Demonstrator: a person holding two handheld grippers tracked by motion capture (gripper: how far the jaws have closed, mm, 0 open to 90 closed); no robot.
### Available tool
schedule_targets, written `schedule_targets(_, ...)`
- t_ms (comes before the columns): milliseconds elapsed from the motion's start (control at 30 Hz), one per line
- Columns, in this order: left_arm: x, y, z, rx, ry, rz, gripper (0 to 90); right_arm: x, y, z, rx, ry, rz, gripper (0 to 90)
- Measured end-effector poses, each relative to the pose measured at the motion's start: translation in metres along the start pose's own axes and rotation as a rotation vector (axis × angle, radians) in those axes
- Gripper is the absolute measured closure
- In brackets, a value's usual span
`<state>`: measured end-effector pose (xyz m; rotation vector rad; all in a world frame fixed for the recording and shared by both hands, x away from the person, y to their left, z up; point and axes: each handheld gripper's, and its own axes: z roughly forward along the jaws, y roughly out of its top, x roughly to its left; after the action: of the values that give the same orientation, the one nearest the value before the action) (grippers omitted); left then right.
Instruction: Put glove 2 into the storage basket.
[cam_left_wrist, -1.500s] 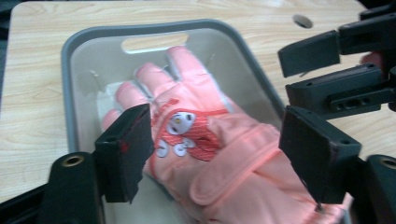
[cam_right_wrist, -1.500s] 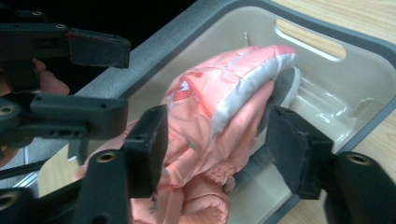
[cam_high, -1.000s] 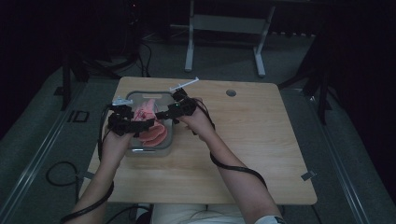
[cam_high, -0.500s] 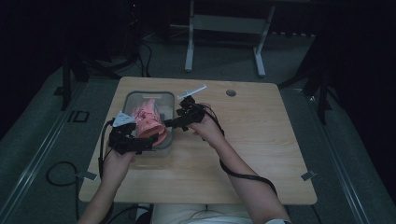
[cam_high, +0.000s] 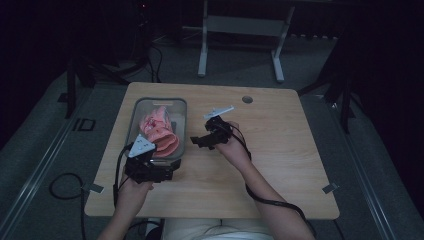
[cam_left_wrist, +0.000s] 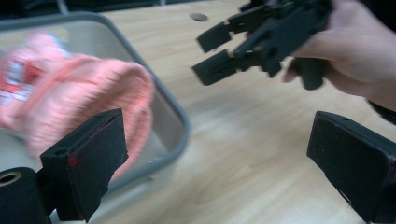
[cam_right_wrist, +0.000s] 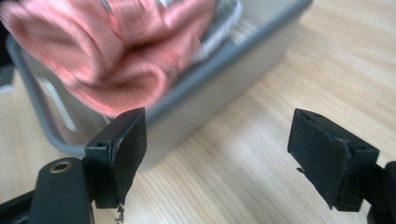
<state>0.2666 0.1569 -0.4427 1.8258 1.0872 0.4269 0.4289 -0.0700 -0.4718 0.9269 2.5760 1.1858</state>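
Note:
A grey bin stands on the left half of the table with a pink cloth bunched inside. My left gripper hovers at the bin's near end, open. In the left gripper view, the pink cloth and the bin's rim lie beyond my left gripper's left jaw. My right gripper is just right of the bin, pointing at it, open. In the right gripper view, my right gripper faces the bin's wall and the pink cloth. Both pairs of jaws have just been opening, with nothing between them.
The wooden table has bare room to the right and a small round hole near its far edge. A metal frame stands on the floor behind. Cables lie on the floor at the left.
Both grippers have drawn back from the pink cloth in the bin. The left came toward the table's near edge, the right moved out to the bin's right side. The cloth stays in the bin.

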Motion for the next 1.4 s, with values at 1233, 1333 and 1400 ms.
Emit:
schedule_targets(1233, -0.014, -0.092, 0.074, 0.15, 0.143, 0.086, 1.3, -0.02, -0.078, 0.021, -0.127, -0.372, 0.185, 13.9)
schedule_targets(1333, -0.014, -0.092, 0.075, 0.156, 0.162, 0.098, 1.3, -0.02, -0.082, 0.025, -0.121, -0.376, 0.18, 13.7)
schedule_targets(1400, -0.014, -0.093, 0.075, 0.165, 0.166, 0.101, 1.3, -0.02, -0.086, 0.028, -0.119, -0.384, 0.182, 13.5)
